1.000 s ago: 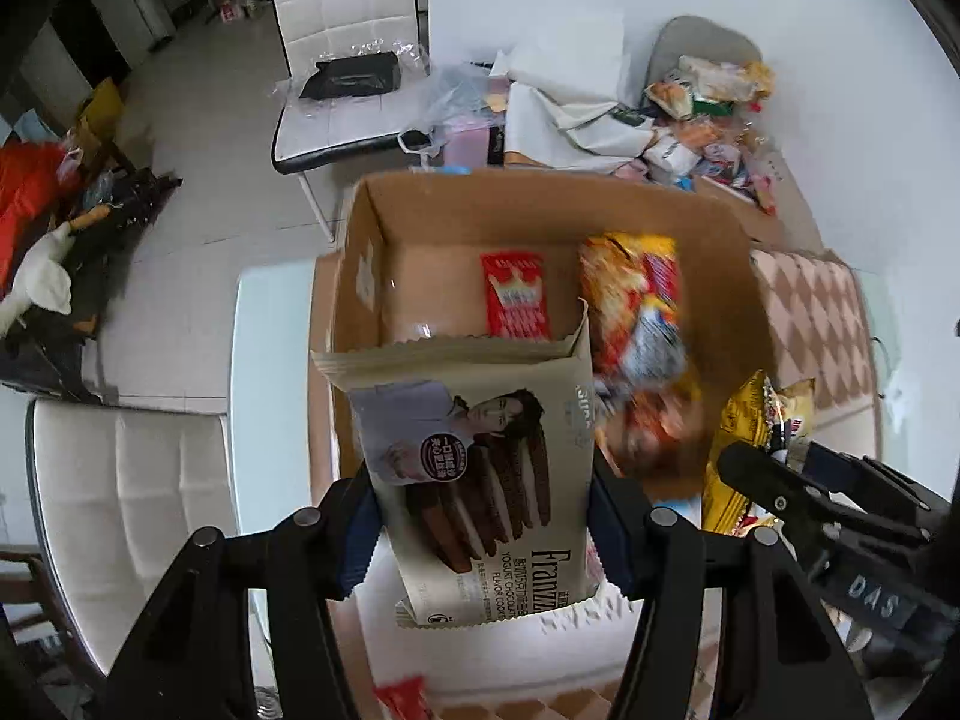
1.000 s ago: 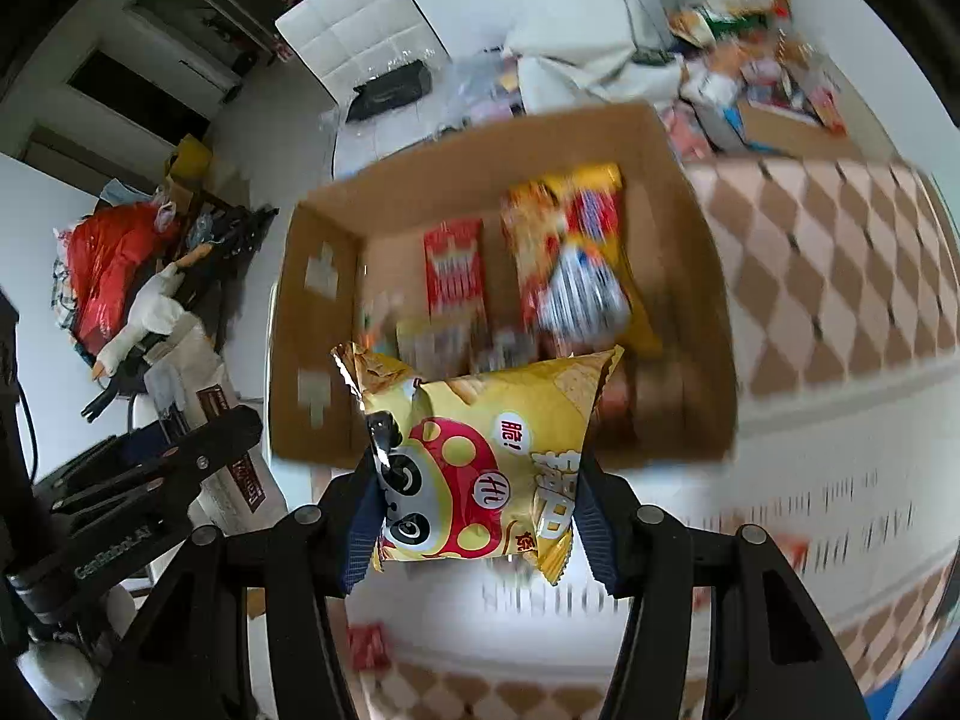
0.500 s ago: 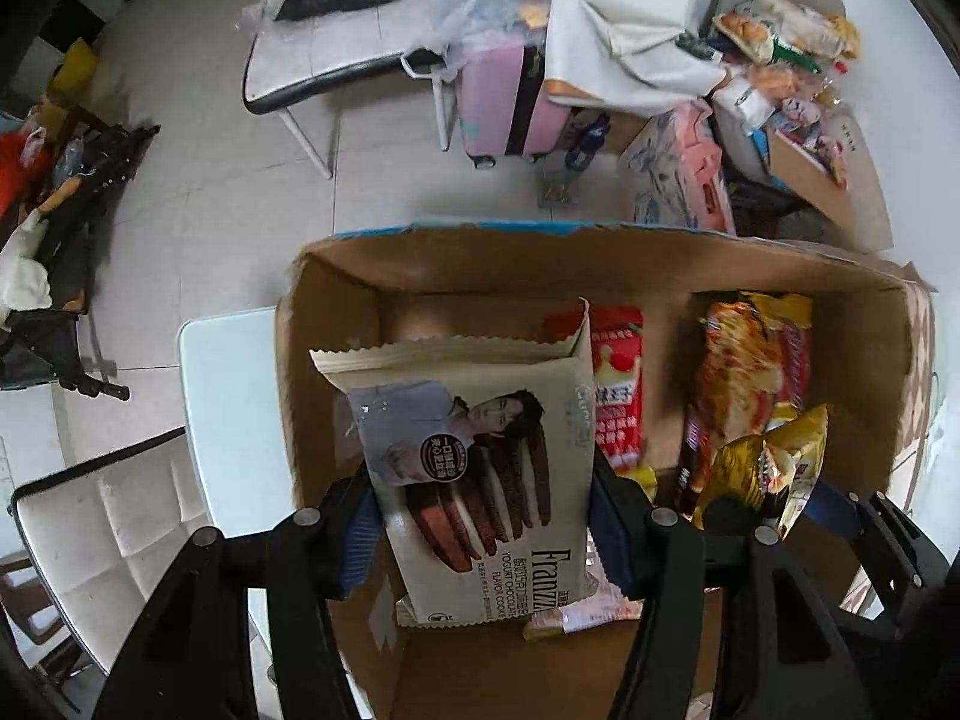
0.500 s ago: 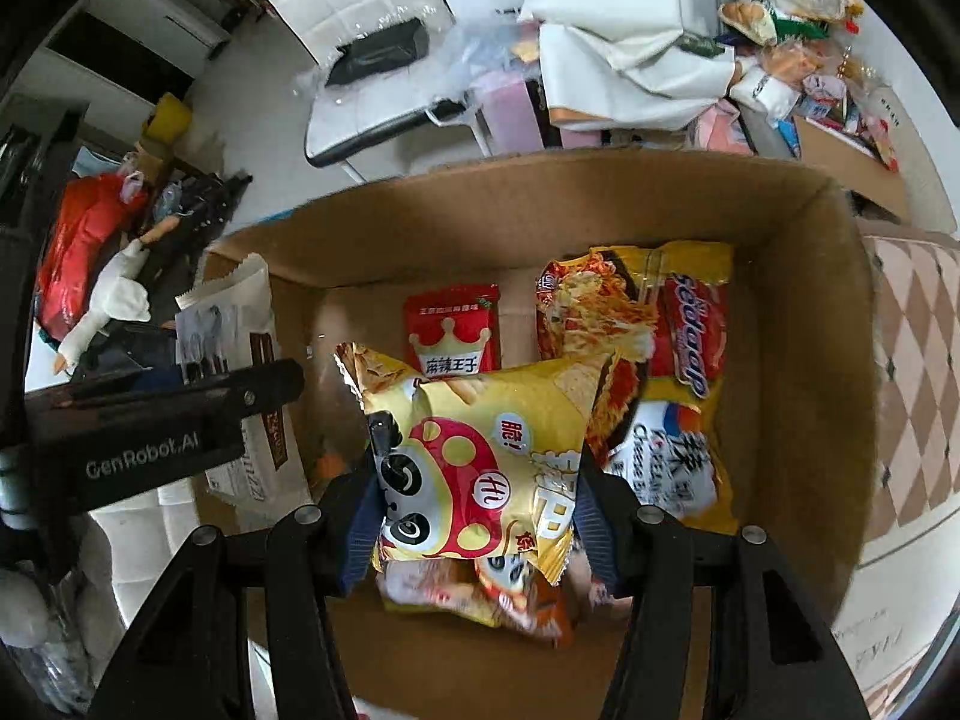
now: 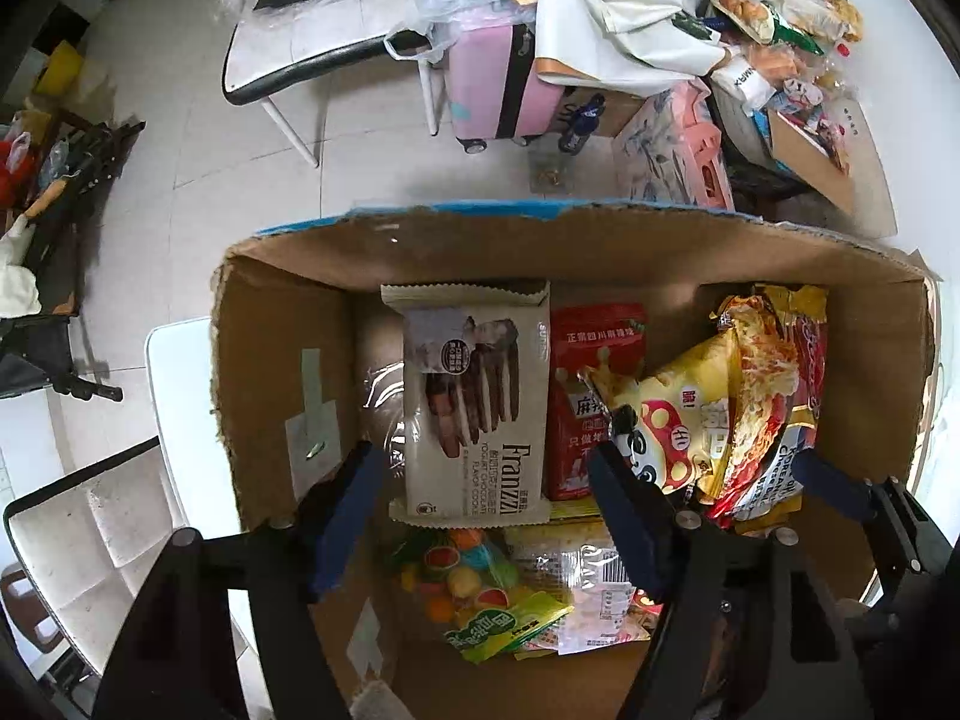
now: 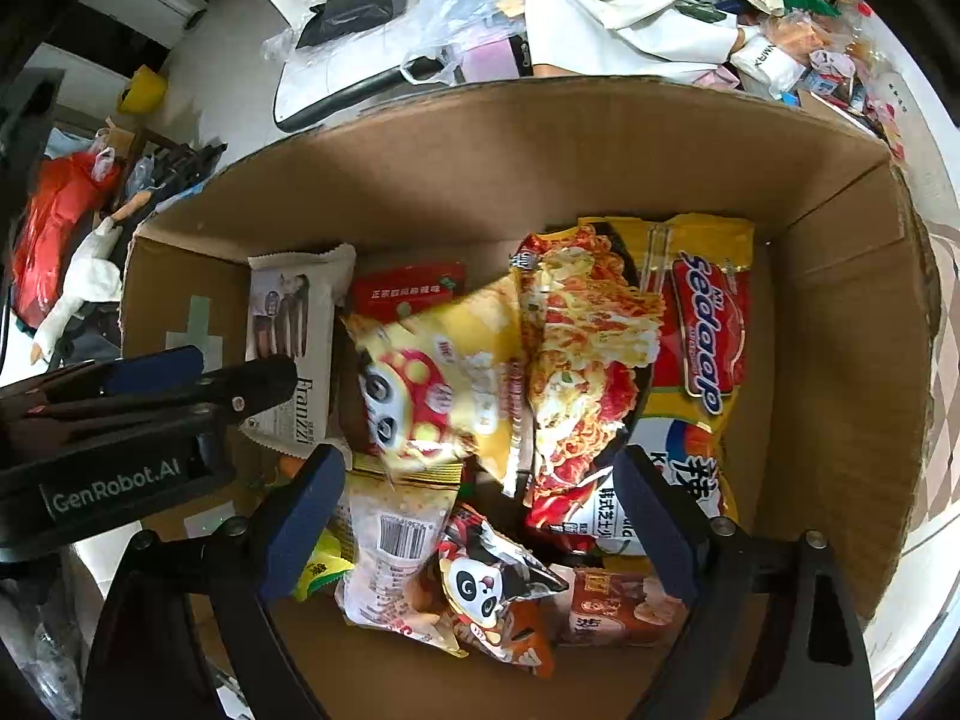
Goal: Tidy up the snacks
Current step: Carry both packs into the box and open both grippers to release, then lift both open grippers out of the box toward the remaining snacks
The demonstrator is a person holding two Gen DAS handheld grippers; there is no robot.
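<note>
As left tongs (image 5: 486, 510) open, cookie pack (image 5: 477, 408) between, untouched

Bare cardboard floor (image 6: 798, 408) right of your right fingers (image 6: 654, 516) looks passable; snack packets (image 6: 456, 570) crowd between them, left gripper (image 6: 180, 384) blocks beyond.

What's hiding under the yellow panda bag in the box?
Under the yellow panda bag peek a red packet and a barcode packet. Whatever lies directly beneath is covered.
</note>
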